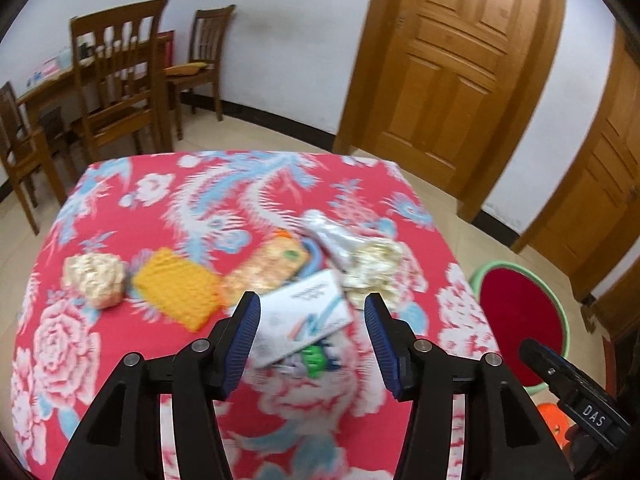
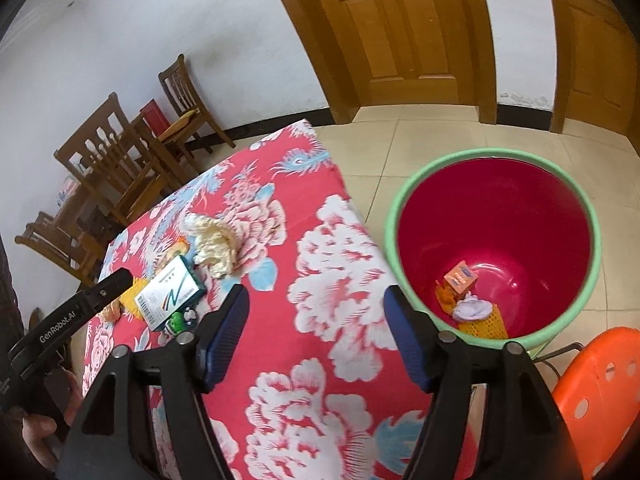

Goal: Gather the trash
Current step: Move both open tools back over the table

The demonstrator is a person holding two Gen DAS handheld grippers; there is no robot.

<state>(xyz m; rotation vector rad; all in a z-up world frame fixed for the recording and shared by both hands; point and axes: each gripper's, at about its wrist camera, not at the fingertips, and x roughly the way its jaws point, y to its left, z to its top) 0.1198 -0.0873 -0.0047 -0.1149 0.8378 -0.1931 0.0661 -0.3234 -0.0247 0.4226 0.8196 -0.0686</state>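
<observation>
1. Sat at the far left of the red floral tablecloth [image 1: 120, 216]: a crumpled cream paper ball [image 1: 95, 278], alone on the cloth.
2. Lay just right of that ball: a flat yellow dimpled wrapper [image 1: 176, 290], with an orange patterned snack packet [image 1: 266, 266] touching its right edge.
3. Rested near the middle, between the blue pads of the left gripper [image 1: 312, 316]: a white rectangular carton with a green stripe [image 1: 302, 316], tilted, over a small green object [image 1: 316, 356] too blurred to name.
4. Stood wide apart, the left gripper's jaws, holding nothing and hanging above the carton.
5. Lay right of the carton: a silvery clear plastic wrapper [image 1: 332, 236] and a crumpled pale paper wad [image 1: 374, 268], touching each other.
6. Hung past the near right edge of the cloth: the right gripper [image 2: 316, 330], jaws spread wide and empty.
7. Stood on the tiled floor right of the table: a round bucket, green outside and red inside [image 2: 408, 196].
8. Lay at the bucket's bottom: a small orange box [image 2: 461, 278], a white crumpled scrap [image 2: 472, 307] and a yellow mesh piece [image 2: 486, 324], bunched together.
9. Showed at the near right corner: an orange plastic stool with round holes [image 2: 596, 388].
</observation>
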